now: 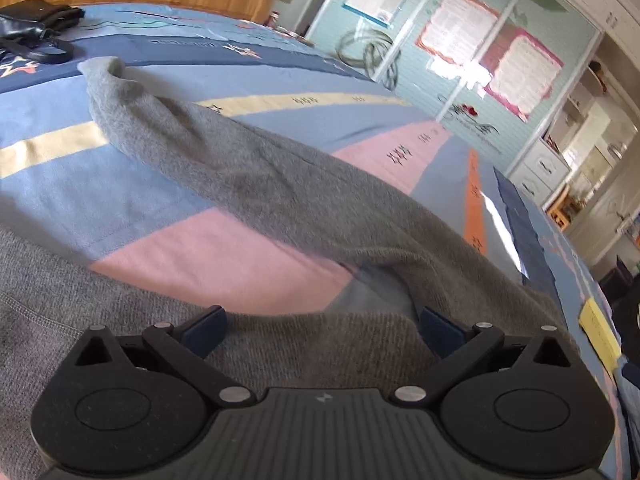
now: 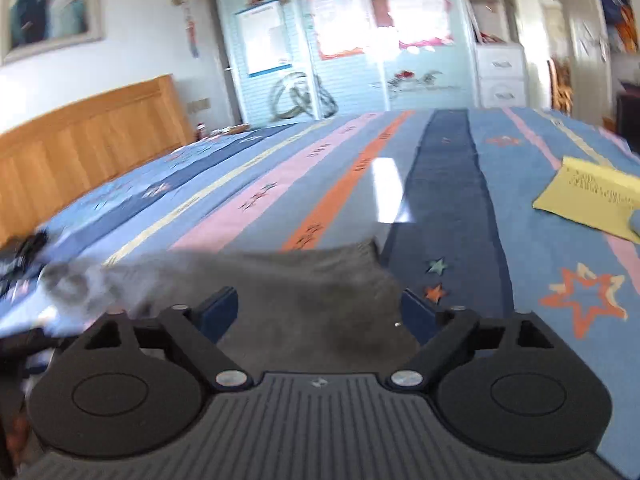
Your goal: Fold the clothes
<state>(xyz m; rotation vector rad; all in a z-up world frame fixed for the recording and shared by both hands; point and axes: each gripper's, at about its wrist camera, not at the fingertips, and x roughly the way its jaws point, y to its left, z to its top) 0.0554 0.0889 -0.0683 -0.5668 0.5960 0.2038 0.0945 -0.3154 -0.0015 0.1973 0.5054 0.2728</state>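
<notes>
Item: grey knit sweater (image 1: 304, 208), spread on a striped bedspread (image 1: 224, 256) that served as the reference surface. Nearest, the left gripper (image 1: 322, 330) hung over the ribbed body panel with its jaws parted and nothing pinched between them; the right gripper (image 2: 320, 312) likewise stood released, wide apart above a blurred grey stretch of the same garment, no cloth caught by its pads. Beyond the left gripper, one long sleeve ran diagonally across the bedspread's pink and blue bands, its cuff (image 1: 102, 70) curled up at the far end. Handling, as judged: light, limp, fuzzy knit; likely to sag, stretch and drag on the bedspread rather than slide; not fragile. Suggested hold: a pinch at the cuff, or at the shoulder seam where the sleeve met the body. Farther along the bedspread lay a yellow paper (image 2: 592, 200) and a black bag (image 1: 36, 28), then the wooden headboard (image 2: 88, 144).
</notes>
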